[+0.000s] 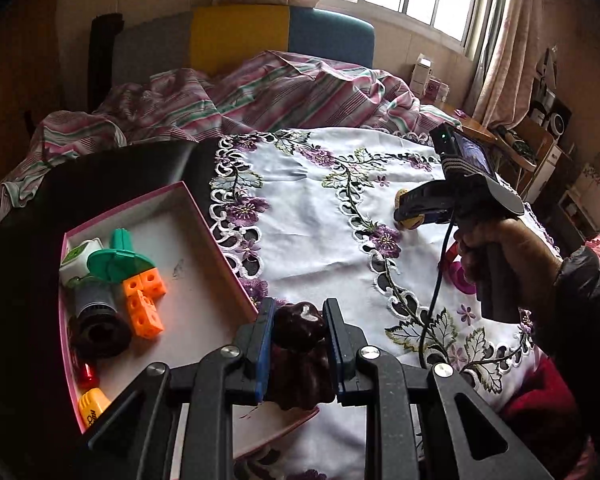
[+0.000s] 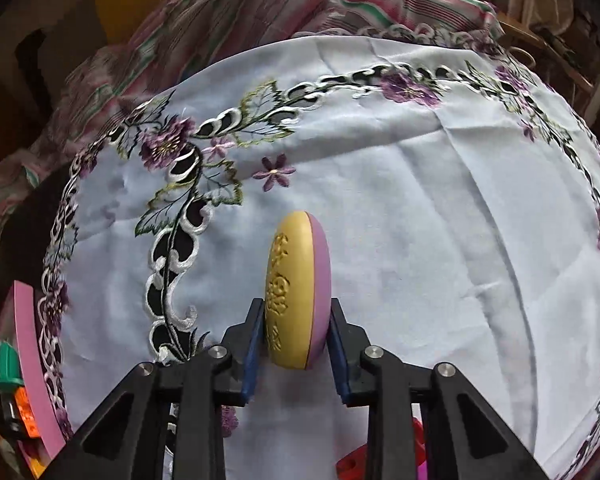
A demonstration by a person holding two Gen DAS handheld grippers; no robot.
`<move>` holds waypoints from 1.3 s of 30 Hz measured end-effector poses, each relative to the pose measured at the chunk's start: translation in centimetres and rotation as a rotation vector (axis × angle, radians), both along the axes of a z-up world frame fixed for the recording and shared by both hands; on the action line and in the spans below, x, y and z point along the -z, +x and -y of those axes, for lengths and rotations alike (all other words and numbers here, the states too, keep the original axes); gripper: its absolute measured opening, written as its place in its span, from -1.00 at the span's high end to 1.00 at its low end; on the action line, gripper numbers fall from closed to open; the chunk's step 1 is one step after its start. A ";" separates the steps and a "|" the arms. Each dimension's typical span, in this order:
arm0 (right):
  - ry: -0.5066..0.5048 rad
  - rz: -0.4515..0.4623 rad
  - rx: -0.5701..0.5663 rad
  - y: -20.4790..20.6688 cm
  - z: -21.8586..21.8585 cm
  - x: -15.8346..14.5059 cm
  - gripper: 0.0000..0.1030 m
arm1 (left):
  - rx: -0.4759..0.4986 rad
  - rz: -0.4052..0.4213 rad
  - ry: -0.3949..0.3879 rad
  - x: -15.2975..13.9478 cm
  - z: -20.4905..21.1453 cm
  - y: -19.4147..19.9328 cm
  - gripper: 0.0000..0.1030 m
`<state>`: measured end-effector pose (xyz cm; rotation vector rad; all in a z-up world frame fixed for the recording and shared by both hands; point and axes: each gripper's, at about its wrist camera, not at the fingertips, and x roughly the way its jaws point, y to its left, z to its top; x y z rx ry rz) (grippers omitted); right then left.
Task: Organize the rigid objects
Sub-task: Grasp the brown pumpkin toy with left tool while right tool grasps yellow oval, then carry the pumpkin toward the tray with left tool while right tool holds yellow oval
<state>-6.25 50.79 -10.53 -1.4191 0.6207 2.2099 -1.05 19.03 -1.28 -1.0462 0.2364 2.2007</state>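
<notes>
1. Left gripper [image 1: 296, 344] nearest: jaws nearly shut, clamped on a dark brown lumpy figurine [image 1: 300, 332]. Blue pads press both its flanks; its top pokes out fwd past the tips.
2. Figurine looks hard, glossy, prob. slick w/ uneven bumps. Judged fairly light but could twist in the grip; the waist between the bumps seems the best hold.
3. Just left of the left claw, below its tips: pink-rimmed box [image 1: 204, 216], holding orange blocks [image 1: 144, 300], green disc piece [image 1: 118, 262], dark cylinder [image 1: 96, 320], white cube [image 1: 80, 258], yellow bit [image 1: 92, 404]. Figurine hangs over the box's near right corner.
4. Right gripper [image 2: 296, 320]: jaws narrow, pads on both faces of a yellow-and-purple oval piece [image 2: 298, 280], held on edge, seam facing the camera. Most of it sticks out fwd of the tips.
5. Oval looks stiff, smooth plastic, light; the yellow face's embossed relief gives some bite, the purple side prob. slippery. Hold sits near one end, so it may pivot; mid-body would be safer.
6. Beyond both claws: embroidered white cloth [image 2: 420, 200], then striped bedding [image 1: 260, 92].
</notes>
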 end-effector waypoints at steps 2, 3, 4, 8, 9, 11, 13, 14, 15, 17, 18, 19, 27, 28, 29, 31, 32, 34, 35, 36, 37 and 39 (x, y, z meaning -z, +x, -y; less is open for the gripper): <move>-0.003 -0.005 -0.041 0.3 1.0 -0.1 0.45 | -0.001 0.004 0.001 0.1 0.1 0.1 0.54; -0.004 -0.007 -0.067 0.4 1.7 -0.2 0.45 | -0.003 0.006 0.000 0.1 0.2 0.1 0.54; -0.003 -0.007 -0.097 0.7 2.4 -0.3 0.45 | -0.005 0.006 0.001 0.2 0.2 0.1 0.54; -0.028 -0.012 -0.205 1.5 5.3 -1.2 0.46 | -0.014 0.010 -0.001 0.4 0.7 0.1 0.54; -0.042 -0.016 -0.230 1.8 6.0 -1.4 0.46 | -0.017 0.012 -0.001 0.5 0.9 0.1 0.54; -0.062 -0.021 -0.279 2.6 7.3 -1.5 0.46 | -0.027 0.013 -0.002 0.6 1.1 0.1 0.54; -0.057 -0.017 -0.316 3.2 8.3 -1.1 0.46 | -0.039 0.011 -0.007 0.7 1.4 0.1 0.54; -0.049 -0.008 -0.323 3.4 8.6 -0.5 0.46 | -0.045 0.013 -0.008 0.8 1.5 0.1 0.54; -0.045 -0.015 -0.324 3.6 8.7 -0.1 0.46 | -0.050 0.016 -0.008 0.9 1.6 0.1 0.54; -0.050 -0.032 -0.323 3.8 8.6 -0.1 0.47 | -0.060 0.018 -0.012 1.0 1.8 0.0 0.54; -0.061 -0.039 -0.318 3.8 8.4 -0.1 0.47 | -0.065 0.018 -0.015 1.1 1.9 0.0 0.54; -0.074 -0.047 -0.315 3.8 8.2 0.0 0.46 | -0.069 0.020 -0.017 1.2 2.0 0.0 0.54; -0.079 -0.057 -0.317 3.1 8.1 0.0 0.46 | -0.088 0.044 -0.035 2.1 2.1 -0.2 0.54; -0.080 -0.058 -0.316 3.2 8.1 0.0 0.46 | -0.091 0.053 -0.036 2.2 2.2 -0.2 0.54; -0.083 -0.059 -0.315 3.2 8.0 0.0 0.46 | -0.093 0.057 -0.038 2.4 2.2 -0.3 0.54; -0.094 -0.063 -0.310 3.2 7.8 0.0 0.46 | -0.100 0.057 -0.045 2.6 2.3 -0.3 0.54; -0.098 -0.065 -0.308 3.3 7.7 0.0 0.46 | -0.103 0.056 -0.046 2.6 2.4 -0.2 0.54; -0.100 -0.067 -0.307 3.3 7.7 0.1 0.46 | -0.108 0.055 -0.047 2.7 2.4 -0.3 0.54; -0.101 -0.068 -0.308 3.3 7.7 0.1 0.46 | -0.110 0.055 -0.047 2.7 2.5 -0.3 0.54; -0.105 -0.070 -0.307 3.3 7.7 0.1 0.44 | -0.113 0.054 -0.047 2.7 2.5 -0.3 0.54; -0.110 -0.073 -0.306 3.4 7.6 0.1 0.43 | -0.116 0.054 -0.048 2.7 2.6 -0.3 0.54; -0.119 -0.079 -0.303 3.4 7.6 0.1 0.40 | -0.125 0.052 -0.051 2.7 2.9 -0.4 0.54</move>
